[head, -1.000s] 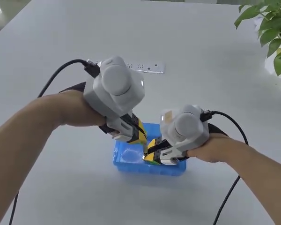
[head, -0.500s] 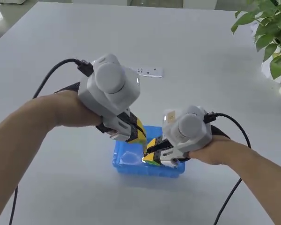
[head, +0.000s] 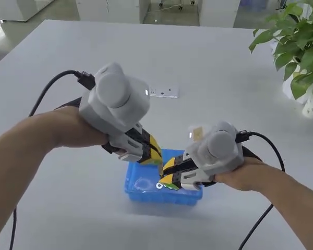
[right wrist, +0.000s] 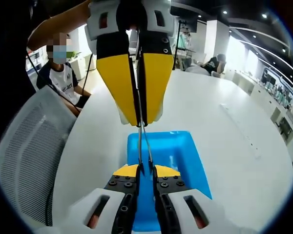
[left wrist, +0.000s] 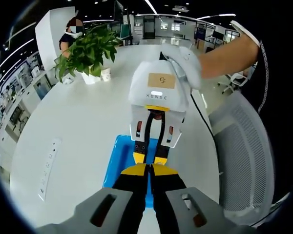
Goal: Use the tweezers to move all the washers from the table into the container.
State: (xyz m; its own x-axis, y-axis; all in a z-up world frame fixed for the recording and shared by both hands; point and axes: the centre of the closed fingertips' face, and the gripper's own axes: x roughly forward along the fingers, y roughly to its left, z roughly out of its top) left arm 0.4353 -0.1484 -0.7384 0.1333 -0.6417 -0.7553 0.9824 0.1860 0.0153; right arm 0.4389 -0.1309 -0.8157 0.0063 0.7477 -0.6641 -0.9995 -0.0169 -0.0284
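Note:
A blue container (head: 138, 191) sits on the white table, and both grippers meet over it. In the right gripper view, thin metal tweezers (right wrist: 143, 141) run down from the yellow jaws of my left gripper (right wrist: 139, 121), which is shut on them. Their two legs end between the jaws of my right gripper (right wrist: 146, 170), which close in on them above the container (right wrist: 185, 151). The left gripper (left wrist: 149, 169) faces the right gripper (left wrist: 150, 157) tip to tip. A small ring, possibly a washer (head: 159, 186), lies in the container by the right gripper (head: 167, 179). The left gripper (head: 155, 156) stands higher.
A white power strip (head: 164, 92) lies on the table beyond the grippers. A potted plant (head: 297, 47) stands at the far right edge. A grey mesh chair (right wrist: 24, 161) and a seated person (right wrist: 63, 78) are beside the table.
The head camera has tilted up, so the scene sits lower in the picture. Both grippers stay joined over the container, with the right one a little lower.

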